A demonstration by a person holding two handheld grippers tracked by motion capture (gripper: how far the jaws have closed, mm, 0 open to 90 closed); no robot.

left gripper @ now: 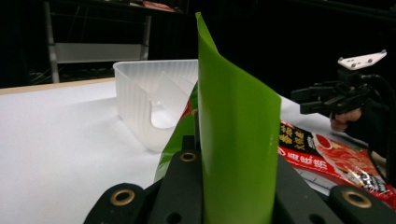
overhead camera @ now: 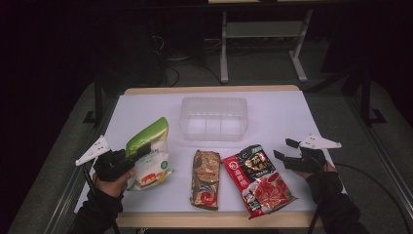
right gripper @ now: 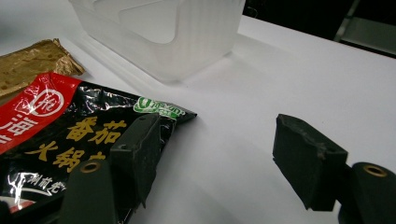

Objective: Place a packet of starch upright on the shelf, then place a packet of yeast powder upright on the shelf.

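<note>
My left gripper [overhead camera: 138,155] is shut on the top edge of a green and white snack bag [overhead camera: 150,155], which stands tilted at the table's left. In the left gripper view the bag's green edge [left gripper: 236,121] rises upright between the jaws. Right of it lie a gold packet [overhead camera: 205,178] and a red and black packet [overhead camera: 258,181], both flat. My right gripper [overhead camera: 283,150] is open just right of the red and black packet. In the right gripper view its left finger [right gripper: 139,149] hangs over that packet's corner [right gripper: 60,126], with bare table between the jaws.
A clear plastic container [overhead camera: 213,118] with inner dividers stands at the middle back of the white table [overhead camera: 277,112]. It also appears in the gripper views [left gripper: 140,100] [right gripper: 163,32]. Desk legs and cables stand on the dark floor behind.
</note>
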